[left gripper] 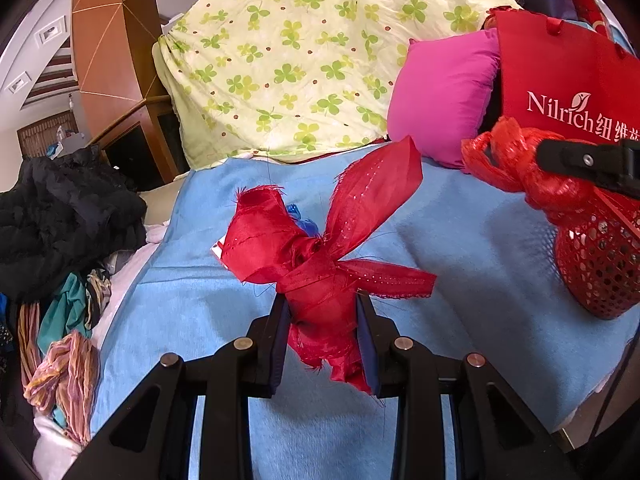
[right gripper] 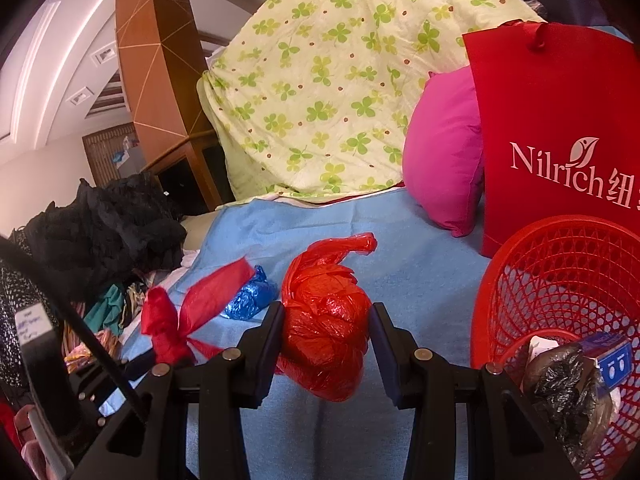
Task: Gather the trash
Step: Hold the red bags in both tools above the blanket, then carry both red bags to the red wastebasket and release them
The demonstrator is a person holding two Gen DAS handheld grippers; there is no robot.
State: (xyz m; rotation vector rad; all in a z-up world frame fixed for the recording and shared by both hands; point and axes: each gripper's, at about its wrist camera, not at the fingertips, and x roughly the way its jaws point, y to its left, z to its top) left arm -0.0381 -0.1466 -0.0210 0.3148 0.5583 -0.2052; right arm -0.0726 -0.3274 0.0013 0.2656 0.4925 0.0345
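1. Bed w/ a blue blanket carries everything; a clover-print quilt is heaped at 12 o'clock, a pink pillow and red Nilrich bag at 2.
2. Left tongs are closed on a red fabric scrap, held above the blanket; a blue crumpled wrapper lies just behind it.
3. Right tongs grip a red plastic bag bundle, fingers pressed on both sides.
4. Red mesh basket sits at 3 o'clock of the right tongs, w/ a black bag and a small box inside.
5. Blanket's left edge at 9 o'clock borders a dark clothes pile; bare blue between the tongs and quilt.
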